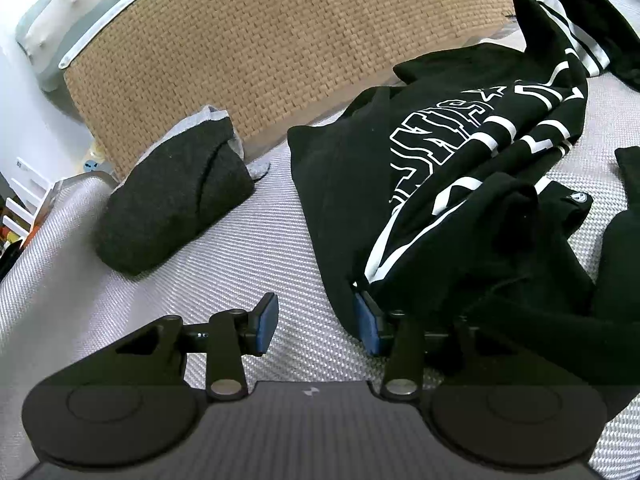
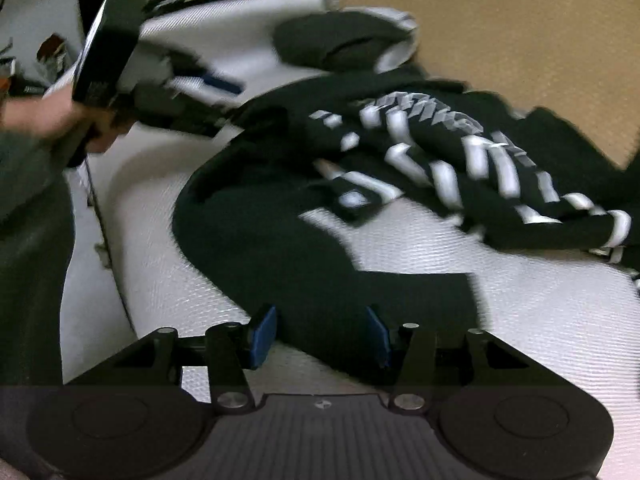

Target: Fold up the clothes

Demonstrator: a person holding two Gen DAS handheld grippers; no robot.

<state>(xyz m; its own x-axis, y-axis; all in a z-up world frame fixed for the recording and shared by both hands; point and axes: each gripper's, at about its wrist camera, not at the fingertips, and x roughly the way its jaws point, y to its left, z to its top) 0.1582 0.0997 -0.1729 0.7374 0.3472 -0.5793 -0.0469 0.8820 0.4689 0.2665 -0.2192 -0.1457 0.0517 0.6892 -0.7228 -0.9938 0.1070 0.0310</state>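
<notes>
The black sweatshirt (image 2: 320, 240) is lying between the right gripper's (image 2: 320, 336) parted jaws; the left gripper (image 1: 316, 324) is gaping beside its hem.

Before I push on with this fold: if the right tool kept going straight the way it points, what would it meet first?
Most likely the black garment: its dark fabric already lies between the open right tool tips, on the white mattress. Blur leaves depth unclear.

- A home bedroom: a grey woven mattress (image 1: 248, 232) fills the frame's middle.
- A tan woven headboard (image 1: 280, 40) stands behind, plush toy (image 1: 64, 4) upper left.
</notes>
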